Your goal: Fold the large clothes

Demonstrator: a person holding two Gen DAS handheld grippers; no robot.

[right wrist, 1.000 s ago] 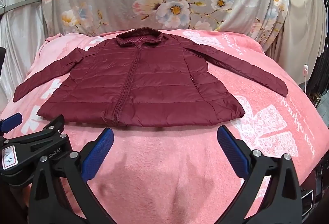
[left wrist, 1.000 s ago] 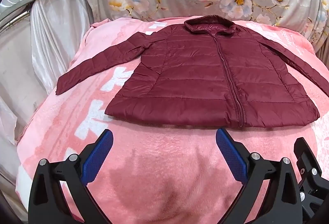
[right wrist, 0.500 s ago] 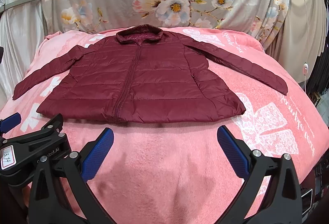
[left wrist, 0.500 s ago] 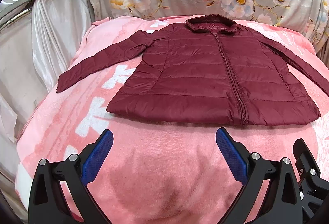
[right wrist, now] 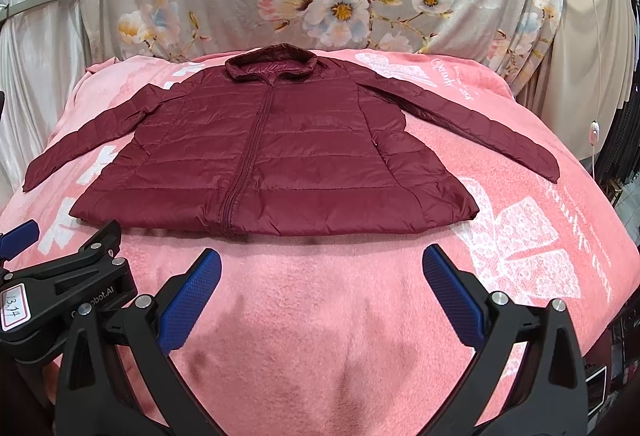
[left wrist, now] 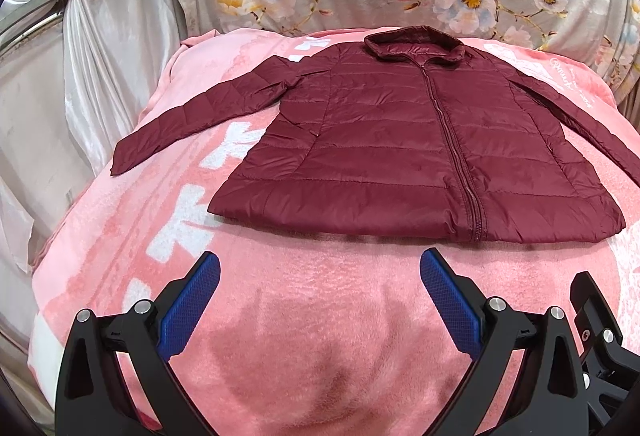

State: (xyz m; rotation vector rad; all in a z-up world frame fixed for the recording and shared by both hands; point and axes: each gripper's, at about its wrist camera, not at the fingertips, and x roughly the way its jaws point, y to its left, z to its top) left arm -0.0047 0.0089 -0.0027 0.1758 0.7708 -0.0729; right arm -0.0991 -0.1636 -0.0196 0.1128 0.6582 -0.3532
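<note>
Jacket (left wrist: pixel 416 151) lay flat, zipped and unfolded mid-frame on the pink blanket (left wrist: pixel 320 296), sleeves spread, while left gripper (left wrist: pixel 320 300) and right gripper (right wrist: pixel 322 300) hovered agape, empty, below its hem: no fold made.

Left claw (left wrist: pixel 320 300) spread wide, blue pads (left wrist: pixel 188 308) well apart, nothing between them, pointing forward and slightly down. Right claw (right wrist: pixel 322 300) likewise spread wide and empty, blue pads (right wrist: pixel 454 302) well apart. Held side by side, left just beside right.
</note>
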